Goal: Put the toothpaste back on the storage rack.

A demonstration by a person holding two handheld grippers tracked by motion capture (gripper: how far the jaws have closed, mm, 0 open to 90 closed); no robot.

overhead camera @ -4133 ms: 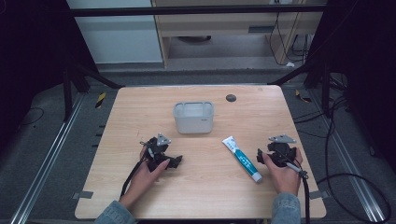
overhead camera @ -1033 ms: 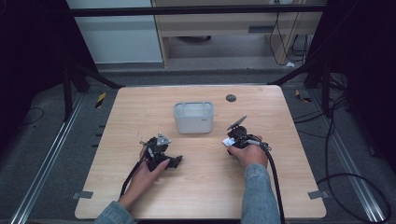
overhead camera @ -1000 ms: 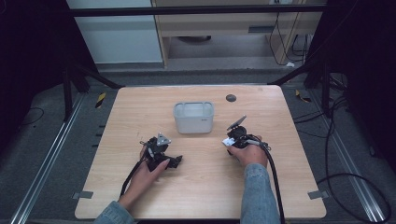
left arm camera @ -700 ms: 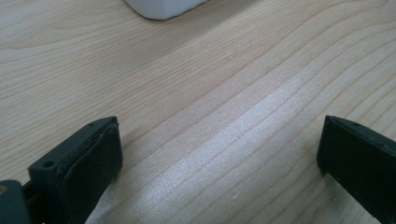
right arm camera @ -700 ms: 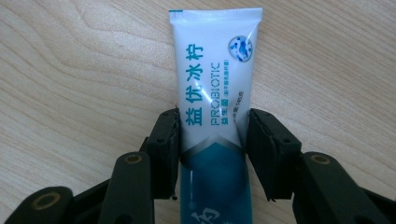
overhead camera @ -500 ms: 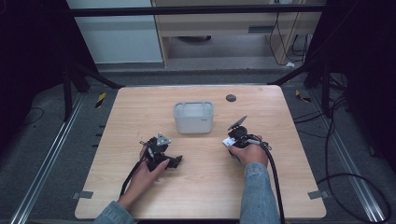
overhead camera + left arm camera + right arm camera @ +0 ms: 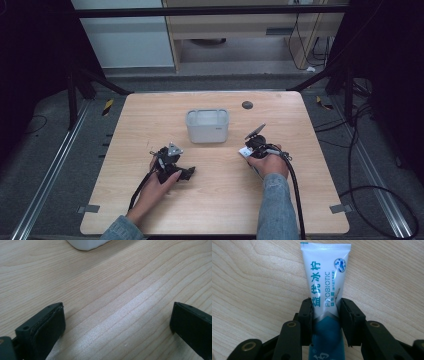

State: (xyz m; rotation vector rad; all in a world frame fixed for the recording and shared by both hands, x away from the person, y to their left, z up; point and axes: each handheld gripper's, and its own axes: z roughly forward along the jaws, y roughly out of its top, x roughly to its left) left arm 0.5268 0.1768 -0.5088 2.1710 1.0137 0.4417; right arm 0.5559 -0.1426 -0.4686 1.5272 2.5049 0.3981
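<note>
the right tool (image 7: 325,322) is clenched on a tube (image 7: 325,287), its two black jaws pressing the tube's sides about midway along, where the white part meets the blue part. the tube's flat crimped end points away from the tool, over bare wood. in the high view the right tool (image 7: 254,146) sits right of the surface's middle, with the tube (image 7: 245,151) showing as a small white patch at its tip, near the right side of a grey tub (image 7: 207,125)

the left tool (image 7: 115,322) is released, jaws wide apart with bare wood between them, holding nothing. in the high view the left tool (image 7: 175,167) rests on the surface (image 7: 150,120), left of centre and near the tub's front. a white corner of the tub (image 7: 87,243) shows beyond the left tool's jaws. a small dark disc (image 7: 246,104) lies behind the tub to its right
</note>
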